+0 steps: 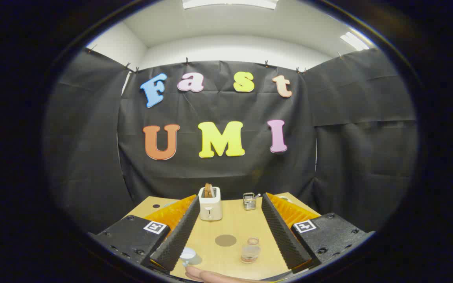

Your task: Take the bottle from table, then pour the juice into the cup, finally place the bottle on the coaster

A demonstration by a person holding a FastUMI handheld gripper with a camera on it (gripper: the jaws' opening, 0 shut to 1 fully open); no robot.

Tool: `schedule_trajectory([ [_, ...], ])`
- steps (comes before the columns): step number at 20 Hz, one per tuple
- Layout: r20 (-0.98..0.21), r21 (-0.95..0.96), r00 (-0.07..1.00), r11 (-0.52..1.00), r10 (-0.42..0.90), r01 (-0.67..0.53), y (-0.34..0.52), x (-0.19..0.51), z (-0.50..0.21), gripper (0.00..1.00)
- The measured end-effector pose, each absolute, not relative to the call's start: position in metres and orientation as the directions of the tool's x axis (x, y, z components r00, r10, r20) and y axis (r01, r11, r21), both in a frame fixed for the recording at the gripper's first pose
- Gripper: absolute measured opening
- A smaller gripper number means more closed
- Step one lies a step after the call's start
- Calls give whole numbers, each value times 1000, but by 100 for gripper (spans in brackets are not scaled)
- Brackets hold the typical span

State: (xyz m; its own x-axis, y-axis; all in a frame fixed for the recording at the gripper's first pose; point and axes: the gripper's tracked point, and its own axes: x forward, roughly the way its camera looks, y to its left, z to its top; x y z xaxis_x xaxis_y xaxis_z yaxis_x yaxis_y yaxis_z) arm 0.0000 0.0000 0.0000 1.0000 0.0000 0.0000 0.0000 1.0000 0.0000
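Observation:
My gripper is open and held well above a light wooden table, with nothing between its fingers. Down between the fingers stands a small clear bottle with a little pale liquid in it, close to the right finger. A round brown coaster lies flat just left of the bottle and a bit farther off. A small white cup stands near the left finger, to the near left of the coaster. All three stand apart from one another.
A white toaster with a brown slice in its slot stands at the table's far side. A small metal rack is to its right. Part of a person's hand shows at the near table edge.

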Motion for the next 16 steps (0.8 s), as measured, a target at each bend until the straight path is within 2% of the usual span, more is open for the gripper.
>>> schedule_trajectory([
  [16,24,-39,1000,999,2,-1,8,-15,1,100],
])
